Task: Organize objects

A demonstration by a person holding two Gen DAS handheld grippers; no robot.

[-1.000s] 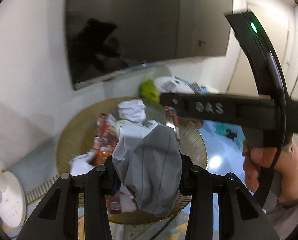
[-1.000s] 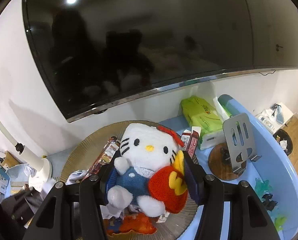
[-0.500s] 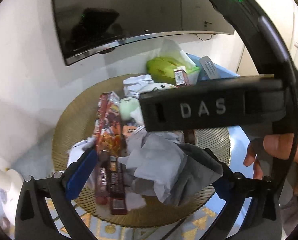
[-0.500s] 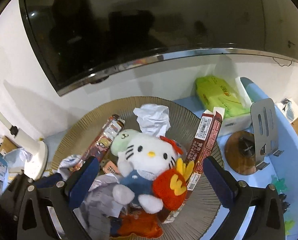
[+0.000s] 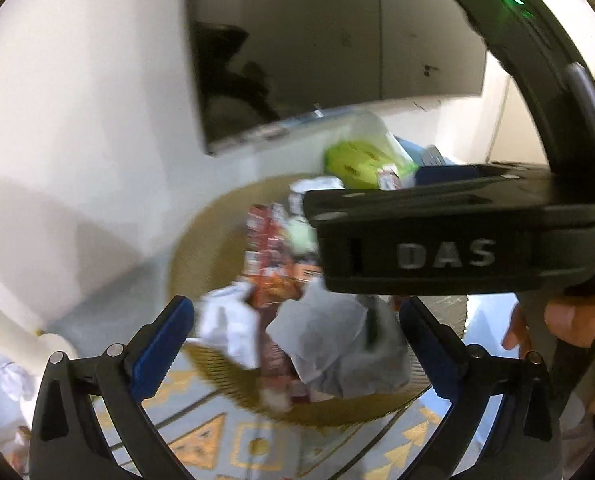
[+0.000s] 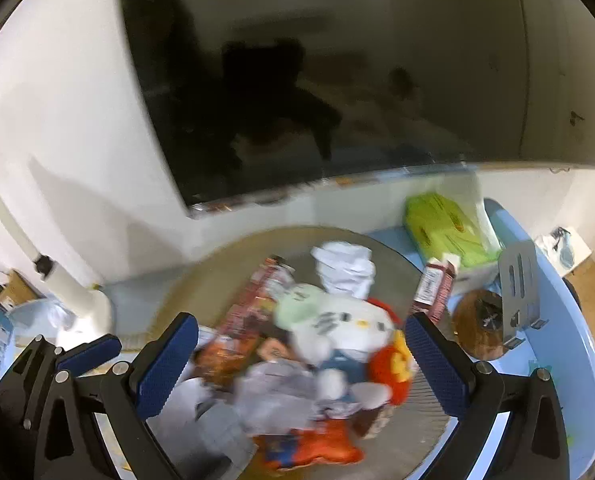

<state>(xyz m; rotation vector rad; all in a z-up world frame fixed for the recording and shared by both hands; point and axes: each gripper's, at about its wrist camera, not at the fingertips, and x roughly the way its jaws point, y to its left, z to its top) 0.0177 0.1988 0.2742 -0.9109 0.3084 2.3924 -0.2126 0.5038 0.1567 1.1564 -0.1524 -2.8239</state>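
Note:
A round ribbed tray [image 6: 233, 256] [image 5: 201, 240] holds a heap of objects. In the right wrist view a white cat plush [image 6: 349, 332] in blue overalls lies on it, with a green plush [image 6: 297, 308], crumpled white paper [image 6: 345, 268], red snack packs [image 6: 253, 300] and grey paper [image 6: 273, 396]. My right gripper [image 6: 297, 368] is open and empty above the heap. In the left wrist view my left gripper [image 5: 297, 348] is open and empty, with crumpled grey paper [image 5: 337, 344] and white paper [image 5: 229, 324] lying between its fingers. The right gripper's body hides the tray's right side there.
A large dark TV [image 6: 337, 80] hangs on the white wall behind. A green tissue pack [image 6: 445, 228], a small red carton [image 6: 433, 288] and a metal stand on a wooden disc [image 6: 513, 308] sit on the blue table [image 6: 569, 340]. A white lamp base [image 6: 81, 312] stands at left.
Both grippers opened and let go: the cat plush and the grey paper now lie on the tray. Both grippers have drawn back a little from the heap.

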